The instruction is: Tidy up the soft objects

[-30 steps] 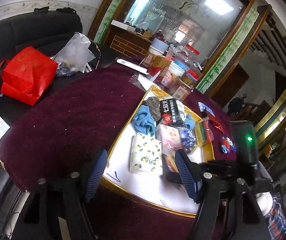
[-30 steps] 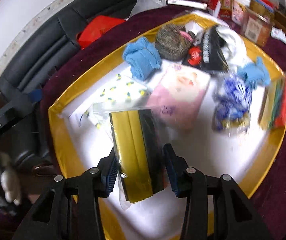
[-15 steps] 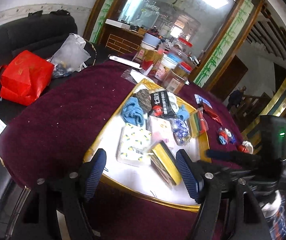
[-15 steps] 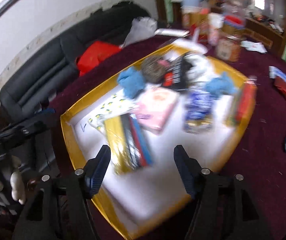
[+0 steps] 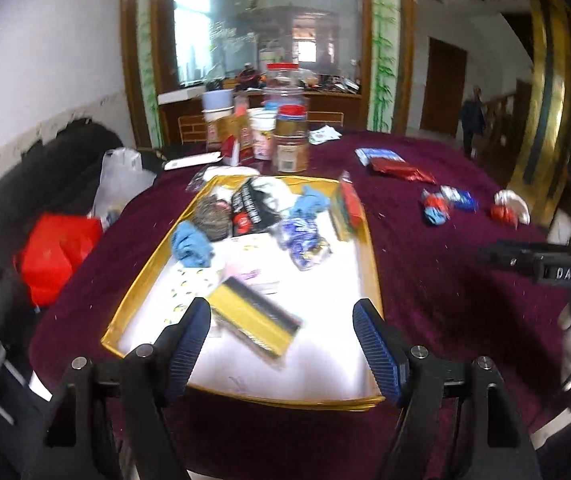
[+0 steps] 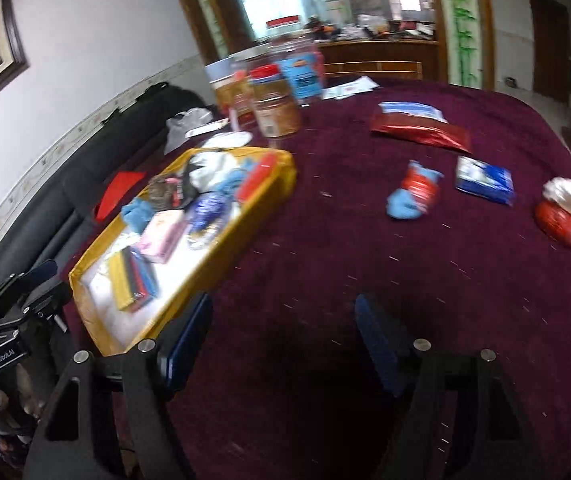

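A gold-rimmed tray [image 5: 368, 240] on the maroon tablecloth holds a gold-and-black packet [image 5: 253, 320], a pink packet [image 5: 245, 270], blue cloths [image 5: 191, 244], a grey knit piece [image 5: 213, 220] and several other soft packs. My left gripper [image 5: 281, 344] stands open over the tray's near end, with nothing between its fingers. My right gripper [image 6: 285, 340] hangs over bare cloth to the right of the tray [image 6: 221, 256]; its jaws are opening and hold nothing. A blue-and-red bundle [image 6: 415, 196], a blue packet [image 6: 483, 180] and a red-and-white bundle [image 6: 567, 216] lie loose on the cloth beyond it.
Jars and boxes [image 5: 285, 136] crowd the table's far end. A red foil packet [image 6: 421, 132] lies behind the loose items. A black sofa [image 5: 45, 184] at the left carries a red bag [image 5: 57, 252] and a plastic bag [image 5: 123, 176]. A person [image 5: 473, 120] stands far back.
My right gripper has let go of the gold-and-black packet, which now lies in the tray, opened wide and swung right over the cloth. My left gripper has rolled level and shifted along the tray.
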`<state>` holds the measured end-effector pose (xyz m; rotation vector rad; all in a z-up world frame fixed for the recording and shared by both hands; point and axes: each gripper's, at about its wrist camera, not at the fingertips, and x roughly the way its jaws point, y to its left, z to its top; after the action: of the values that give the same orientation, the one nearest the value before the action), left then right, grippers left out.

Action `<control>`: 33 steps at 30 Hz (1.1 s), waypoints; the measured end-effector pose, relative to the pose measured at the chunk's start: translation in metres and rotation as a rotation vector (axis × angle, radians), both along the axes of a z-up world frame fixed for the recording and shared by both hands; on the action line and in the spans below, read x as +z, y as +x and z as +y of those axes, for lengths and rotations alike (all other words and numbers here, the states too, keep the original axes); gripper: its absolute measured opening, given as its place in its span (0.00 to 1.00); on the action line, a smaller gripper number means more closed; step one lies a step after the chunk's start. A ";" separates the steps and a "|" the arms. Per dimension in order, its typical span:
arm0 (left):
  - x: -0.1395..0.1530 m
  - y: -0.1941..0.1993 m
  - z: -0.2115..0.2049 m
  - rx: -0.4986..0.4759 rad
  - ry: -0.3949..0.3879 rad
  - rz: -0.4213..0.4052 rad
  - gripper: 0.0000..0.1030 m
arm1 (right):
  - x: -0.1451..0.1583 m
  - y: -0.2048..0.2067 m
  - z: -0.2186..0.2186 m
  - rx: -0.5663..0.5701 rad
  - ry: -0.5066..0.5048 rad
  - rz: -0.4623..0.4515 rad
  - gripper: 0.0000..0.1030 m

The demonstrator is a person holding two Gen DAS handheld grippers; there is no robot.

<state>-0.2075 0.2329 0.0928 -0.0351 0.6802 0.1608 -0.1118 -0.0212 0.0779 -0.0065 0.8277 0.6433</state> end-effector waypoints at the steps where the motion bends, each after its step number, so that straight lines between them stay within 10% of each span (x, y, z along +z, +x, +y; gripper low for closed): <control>1: 0.000 0.002 -0.007 -0.008 0.018 0.005 0.75 | -0.002 0.000 -0.006 -0.009 0.003 0.000 0.71; 23: -0.016 0.016 -0.061 -0.028 0.165 0.092 0.75 | -0.029 0.004 -0.095 -0.143 0.050 0.036 0.72; 33: -0.019 0.017 -0.065 -0.137 0.032 0.087 0.75 | -0.023 0.015 -0.106 -0.191 0.061 0.033 0.72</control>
<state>-0.1901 0.1684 0.0742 0.0494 0.7638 0.0417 -0.0972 -0.1273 0.0544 0.1370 0.8285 0.4888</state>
